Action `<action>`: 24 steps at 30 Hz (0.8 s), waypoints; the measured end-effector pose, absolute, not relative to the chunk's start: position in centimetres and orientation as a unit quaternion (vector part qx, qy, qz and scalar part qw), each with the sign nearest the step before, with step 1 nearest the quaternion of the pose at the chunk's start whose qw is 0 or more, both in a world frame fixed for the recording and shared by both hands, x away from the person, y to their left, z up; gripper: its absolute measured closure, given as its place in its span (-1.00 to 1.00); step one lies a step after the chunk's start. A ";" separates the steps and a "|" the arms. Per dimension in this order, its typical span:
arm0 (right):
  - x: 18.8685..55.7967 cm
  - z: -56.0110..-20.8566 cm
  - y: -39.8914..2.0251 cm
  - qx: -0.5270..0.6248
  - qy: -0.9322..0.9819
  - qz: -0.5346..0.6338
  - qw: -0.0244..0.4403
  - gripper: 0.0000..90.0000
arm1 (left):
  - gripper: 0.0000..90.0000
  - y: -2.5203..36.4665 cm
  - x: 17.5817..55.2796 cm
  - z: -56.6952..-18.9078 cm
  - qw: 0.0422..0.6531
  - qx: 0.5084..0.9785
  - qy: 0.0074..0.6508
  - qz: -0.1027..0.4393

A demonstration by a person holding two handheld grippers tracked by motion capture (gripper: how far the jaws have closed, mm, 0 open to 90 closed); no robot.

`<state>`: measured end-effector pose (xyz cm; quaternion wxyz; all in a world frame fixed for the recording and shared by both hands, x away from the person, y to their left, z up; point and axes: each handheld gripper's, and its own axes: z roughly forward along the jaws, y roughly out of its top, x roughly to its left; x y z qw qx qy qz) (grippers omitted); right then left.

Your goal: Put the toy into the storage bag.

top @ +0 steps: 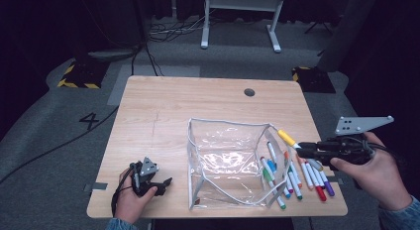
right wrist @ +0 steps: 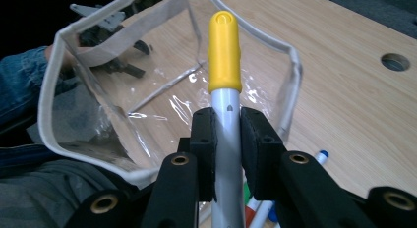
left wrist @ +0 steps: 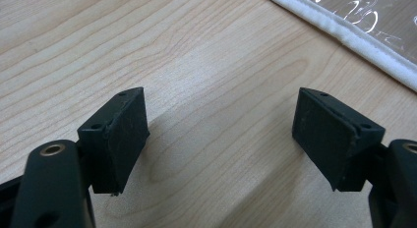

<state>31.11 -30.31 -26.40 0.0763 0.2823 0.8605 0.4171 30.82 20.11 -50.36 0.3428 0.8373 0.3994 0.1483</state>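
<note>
My right claw (right wrist: 227, 139) pinches a yellow-capped marker (right wrist: 225, 61); both pads press on its grey barrel just below the cap, and the cap sticks out ahead of the jaws. In the high view that claw (top: 303, 149) sits at about 3 o'clock of the counter (top: 163, 116), above its right edge, with the marker (top: 287, 138) pointing toward 10 o'clock at the top right corner of the clear pouch (top: 225, 160). In the right gripper view the cap lies in front of the pouch's (right wrist: 98, 90) open, white-rimmed mouth.

The pouch stands open in the middle of the counter's near half. Loose markers (top: 297, 178) lie in a bunch at 4 o'clock, just beside the pouch's right wall; some touch it.

My left claw (left wrist: 221, 134) is spread wide with nothing between the pads, only bare wood below. It (top: 161, 183) rests at 7 o'clock, just left of the pouch, whose white seam (left wrist: 354, 36) shows at 1 o'clock in the left gripper view.
</note>
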 end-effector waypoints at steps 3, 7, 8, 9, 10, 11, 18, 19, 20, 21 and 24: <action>31.3 -25.9 -29.2 0.271 0.864 0.418 0.069 0.71 | -0.52 20.1 30.8 -50.4 0.343 0.837 0.399 0.148; 31.4 -25.3 -27.4 0.252 0.873 0.413 0.064 0.71 | -0.52 20.1 30.8 -50.4 0.343 0.837 0.399 0.148; 31.5 -25.1 -26.9 0.248 0.875 0.411 0.061 0.71 | -0.52 20.1 30.8 -50.4 0.343 0.837 0.399 0.148; 31.5 -25.0 -26.4 0.242 0.878 0.409 0.059 0.71 | -0.52 20.1 30.8 -50.4 0.343 0.838 0.399 0.149; 31.5 -24.9 -25.9 0.238 0.880 0.407 0.058 0.71 | -0.52 20.1 30.8 -50.4 0.343 0.837 0.399 0.148; 31.5 -24.8 -25.5 0.234 0.883 0.403 0.057 0.71 | -0.52 20.1 30.8 -50.4 0.343 0.837 0.399 0.148; 31.5 -24.7 -23.1 0.212 0.890 0.402 0.041 0.71 | -0.52 20.1 30.8 -50.4 0.343 0.837 0.399 0.148; 31.6 -24.8 -22.8 0.210 0.890 0.402 0.038 0.71 | -0.52 20.1 30.8 -50.4 0.343 0.838 0.398 0.149; 31.6 -24.9 -22.5 0.208 0.892 0.401 0.035 0.71 | -0.52 20.1 30.8 -50.4 0.343 0.838 0.399 0.149; 31.7 -24.9 -22.2 0.207 0.894 0.396 0.033 0.71 | -0.52 20.1 30.8 -50.4 0.343 0.837 0.399 0.149; 31.9 -25.3 -21.3 0.201 0.900 0.385 0.027 0.71 | -0.52 20.1 30.8 -50.4 0.343 0.837 0.399 0.149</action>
